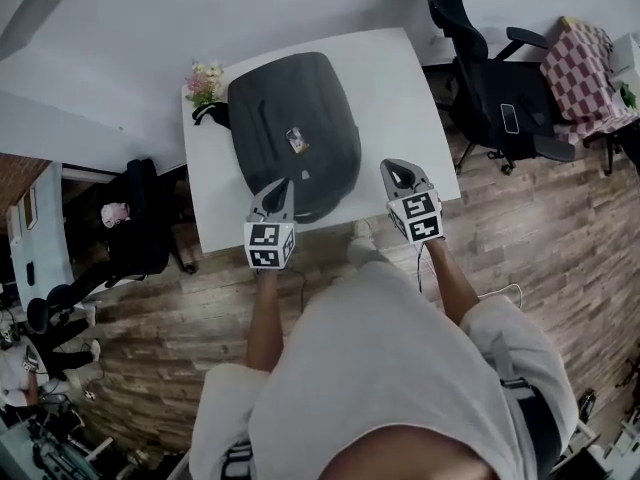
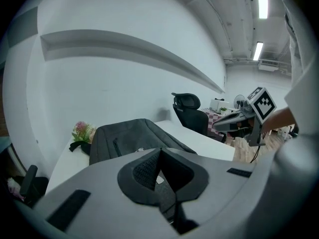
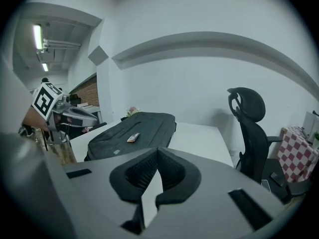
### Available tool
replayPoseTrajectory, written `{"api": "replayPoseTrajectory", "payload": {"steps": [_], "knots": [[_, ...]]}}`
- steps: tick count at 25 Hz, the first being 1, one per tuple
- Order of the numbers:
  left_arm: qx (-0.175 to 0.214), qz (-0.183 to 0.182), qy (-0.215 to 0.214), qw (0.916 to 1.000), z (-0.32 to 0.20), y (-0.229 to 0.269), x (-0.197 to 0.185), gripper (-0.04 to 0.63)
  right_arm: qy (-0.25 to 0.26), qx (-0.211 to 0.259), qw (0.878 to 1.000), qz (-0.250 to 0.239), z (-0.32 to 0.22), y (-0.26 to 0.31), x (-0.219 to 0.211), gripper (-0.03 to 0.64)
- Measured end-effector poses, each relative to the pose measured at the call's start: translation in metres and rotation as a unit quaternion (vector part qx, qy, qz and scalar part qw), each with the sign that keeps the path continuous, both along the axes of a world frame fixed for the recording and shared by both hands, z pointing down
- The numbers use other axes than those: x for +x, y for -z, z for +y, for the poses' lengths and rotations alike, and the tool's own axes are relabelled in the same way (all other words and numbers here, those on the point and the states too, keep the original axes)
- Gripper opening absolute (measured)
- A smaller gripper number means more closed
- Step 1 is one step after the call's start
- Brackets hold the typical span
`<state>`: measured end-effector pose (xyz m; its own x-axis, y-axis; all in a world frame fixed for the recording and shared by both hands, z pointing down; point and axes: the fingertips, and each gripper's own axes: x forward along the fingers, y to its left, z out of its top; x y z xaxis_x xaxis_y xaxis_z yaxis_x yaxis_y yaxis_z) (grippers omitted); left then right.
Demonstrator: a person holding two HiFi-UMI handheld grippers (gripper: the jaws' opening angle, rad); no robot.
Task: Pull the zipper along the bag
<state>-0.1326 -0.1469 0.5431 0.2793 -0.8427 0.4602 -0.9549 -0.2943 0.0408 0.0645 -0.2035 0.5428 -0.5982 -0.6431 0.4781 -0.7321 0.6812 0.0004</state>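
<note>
Backpack (image 1: 295, 133) on white table (image 1: 400, 98) by wall (image 1: 200, 18), wood floor (image 1: 540, 228), office chair (image 1: 490, 88); left tool (image 1: 280, 184) and right tool (image 1: 391, 166) pinched tight, empty.

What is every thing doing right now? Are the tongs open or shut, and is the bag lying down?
bag: lying flat on the table; zip too small to tell.
left tongs: shut, holding nothing, over the bag's near edge.
right tongs: shut, holding nothing, over the table beside the bag.
flowers: at the table's far left corner.
office chair: empty, beside the table.
</note>
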Motion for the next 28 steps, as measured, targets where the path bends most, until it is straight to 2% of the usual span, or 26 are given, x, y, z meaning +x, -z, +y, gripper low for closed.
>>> {"api": "replayPoseTrajectory", "payload": {"steps": [8,13,16,19,24,25,28], "knots": [[-0.036,-0.040,-0.019,0.9984,-0.011,-0.022,0.012,0.026,0.036,-0.034,0.999,-0.001,-0.034,-0.030,-0.008,0.014],[-0.057,-0.077,-0.081,0.9921,-0.004,-0.040,0.026,0.026,0.042,-0.052,0.998,0.001,-0.037,-0.047,-0.014,0.014],[-0.075,-0.105,-0.130,0.9831,0.007,-0.056,0.033,0.026,0.040,-0.058,0.997,0.007,-0.036,-0.057,-0.016,0.013],[-0.084,-0.136,-0.182,0.9703,0.020,-0.067,0.039,0.026,0.035,-0.062,0.997,0.016,-0.034,-0.063,-0.016,0.014],[-0.084,-0.148,-0.238,0.9563,0.035,-0.078,0.048,0.029,0.030,-0.068,0.997,0.028,-0.032,-0.073,-0.017,0.014],[-0.084,-0.154,-0.252,0.9517,0.039,-0.081,0.051,0.049,0.030,-0.069,0.997,0.030,-0.031,-0.074,-0.016,0.014],[-0.083,-0.188,-0.295,0.9330,0.049,-0.090,0.057,0.166,0.031,-0.072,0.996,0.035,-0.028,-0.078,-0.018,0.014]]}}
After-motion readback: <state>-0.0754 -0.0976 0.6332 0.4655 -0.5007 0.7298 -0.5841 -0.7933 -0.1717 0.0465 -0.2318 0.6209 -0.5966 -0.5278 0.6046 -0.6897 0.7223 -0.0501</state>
